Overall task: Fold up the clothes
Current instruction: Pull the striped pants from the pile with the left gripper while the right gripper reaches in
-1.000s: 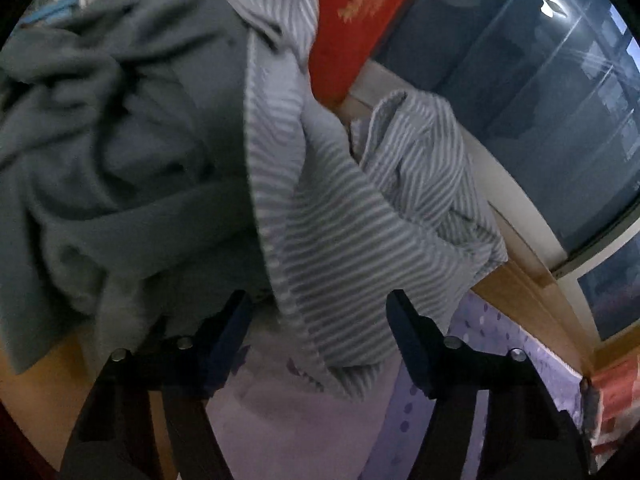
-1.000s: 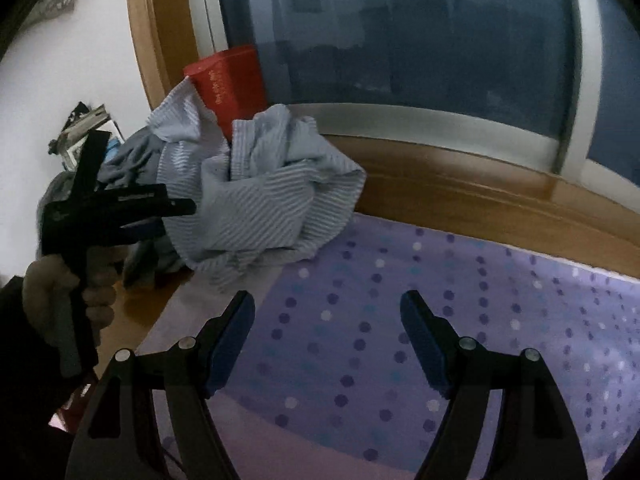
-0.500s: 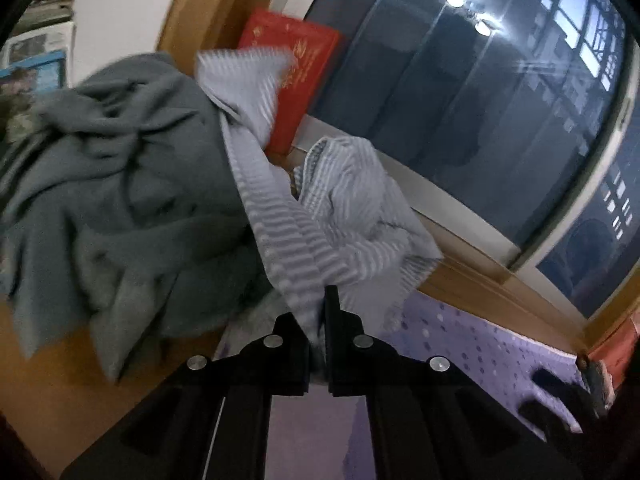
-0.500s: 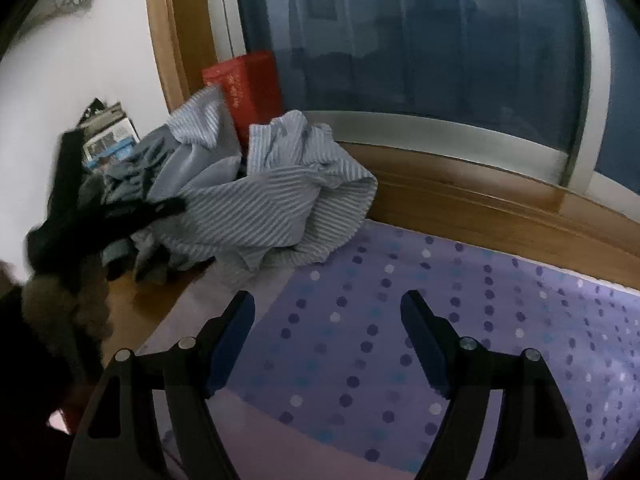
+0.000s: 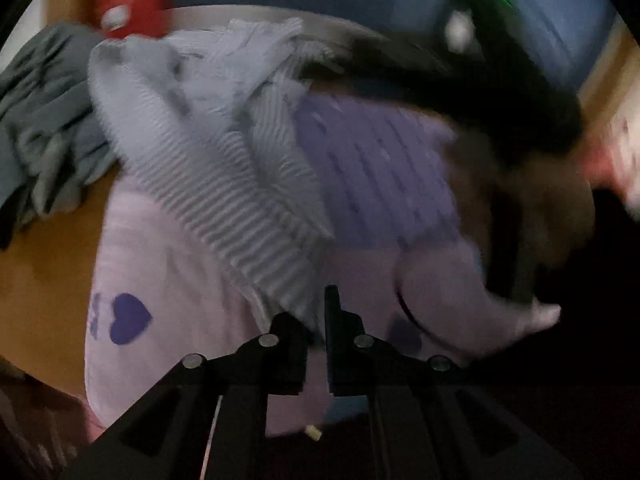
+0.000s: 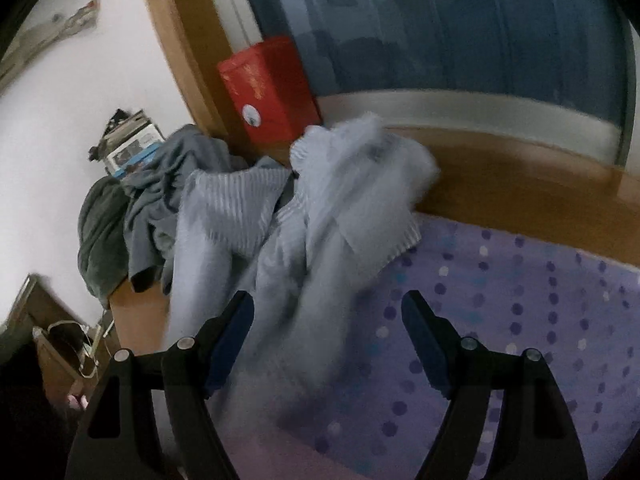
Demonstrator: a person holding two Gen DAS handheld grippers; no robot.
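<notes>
Since half a second ago, your striped shirt has been dragged off the grey pile onto the purple dotted cover, blurred. Your left gripper is clamped on the shirt's edge. Your right gripper stands wide, holding nothing, over the shirt.

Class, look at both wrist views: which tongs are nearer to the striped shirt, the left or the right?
Left. The left tongs are shut on the striped shirt, pinching its edge. The right tongs are open, with the shirt lying between and ahead of their fingers, not gripped.
</notes>
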